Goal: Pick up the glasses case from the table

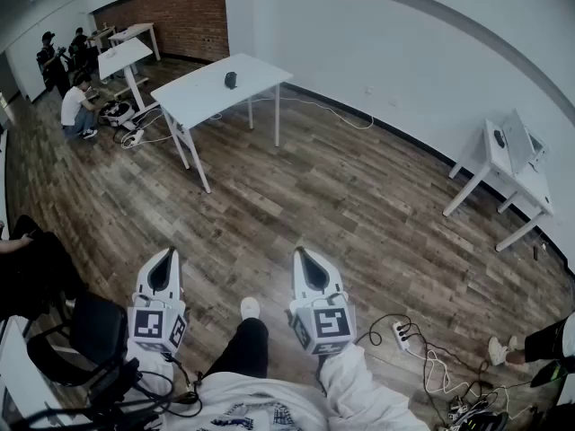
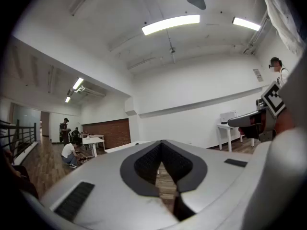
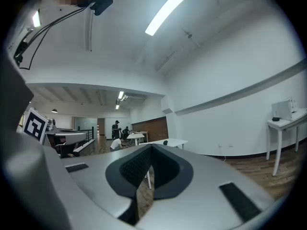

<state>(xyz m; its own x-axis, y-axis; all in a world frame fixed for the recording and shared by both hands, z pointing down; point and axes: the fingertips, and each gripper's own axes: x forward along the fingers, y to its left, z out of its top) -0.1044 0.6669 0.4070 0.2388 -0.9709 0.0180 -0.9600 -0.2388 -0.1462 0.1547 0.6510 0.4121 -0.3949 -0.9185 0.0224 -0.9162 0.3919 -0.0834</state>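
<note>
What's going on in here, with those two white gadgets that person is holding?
A person holds a left gripper and a right gripper out level, both shut and empty. Nothing is being handled yet: a small dark object, probably the glasses case, sits on a white table across the wooden floor, well beyond them.

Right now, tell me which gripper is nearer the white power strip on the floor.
Right. In the head view the right gripper is just left of the power strip; the left gripper is farther left, beyond the person's leg.
</note>
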